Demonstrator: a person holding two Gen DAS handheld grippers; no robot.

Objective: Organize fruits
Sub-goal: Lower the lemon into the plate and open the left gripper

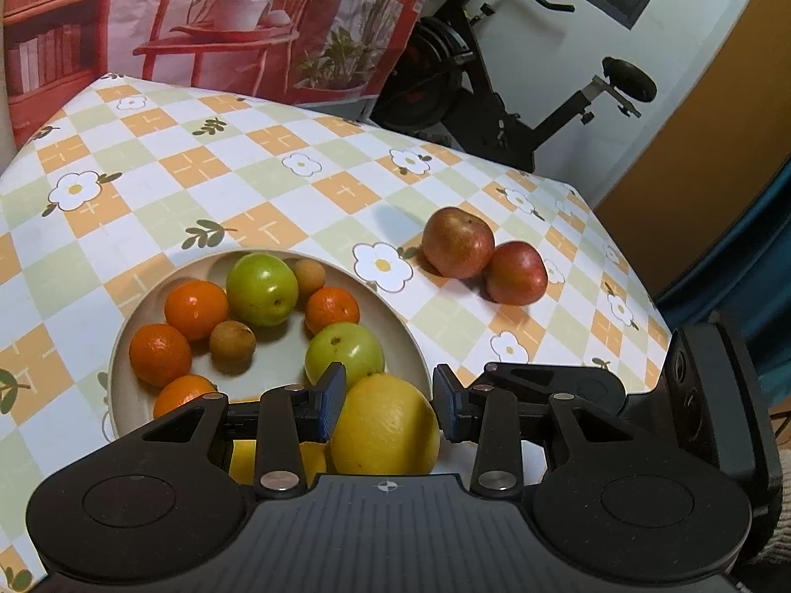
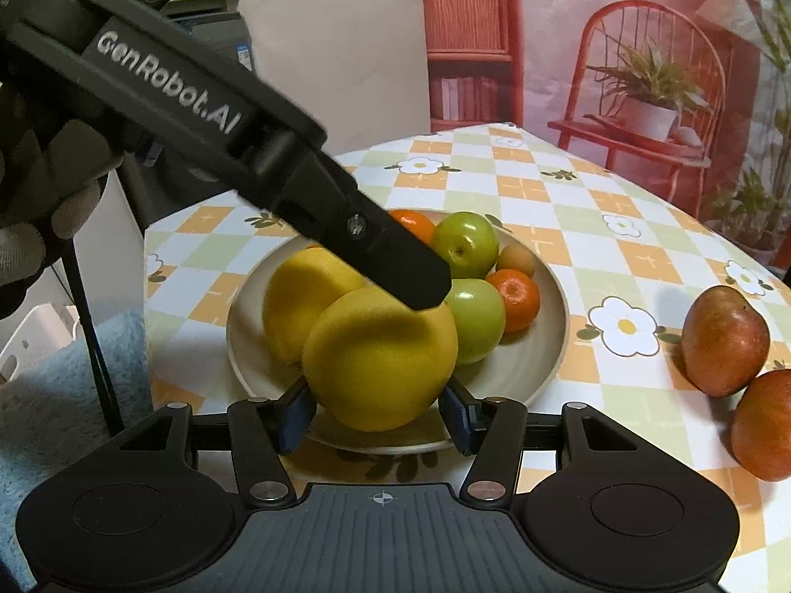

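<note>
Grippers first: our left gripper [image 1: 388,407] stands with its blue pads either side of the near yellow fruit [image 1: 384,426], the pad at nine o'clock against the skin and the pad at three o'clock just beside it, so we cannot tell whether it truly grips. From the right wrist view that same left gripper [image 2: 425,291] comes down from eleven o'clock, its black finger tip resting on top of the near yellow fruit [image 2: 379,358]. Our right gripper [image 2: 378,417] is spread wide around the lower part of that fruit, each pad close to its flank; contact is unclear.

Behind the near fruit, toward ten o'clock, lies a second yellow fruit [image 2: 301,296], touching it. Both sit in the beige plate [image 2: 544,346] at its near side. Farther in the plate we see two green fruits [image 1: 262,289] [image 1: 344,353], four oranges [image 1: 196,310] [image 1: 160,354] [image 1: 331,310] [image 1: 183,395], and two small brown fruits [image 1: 232,340] [image 1: 307,276], the last at the twelve o'clock rim.

Outside the plate, at two o'clock in the left wrist view, two red apples [image 1: 458,242] [image 1: 515,273] rest touching each other on the checked flower tablecloth [image 1: 197,168]. Beyond the table edge stands an exercise bike [image 1: 474,94].
</note>
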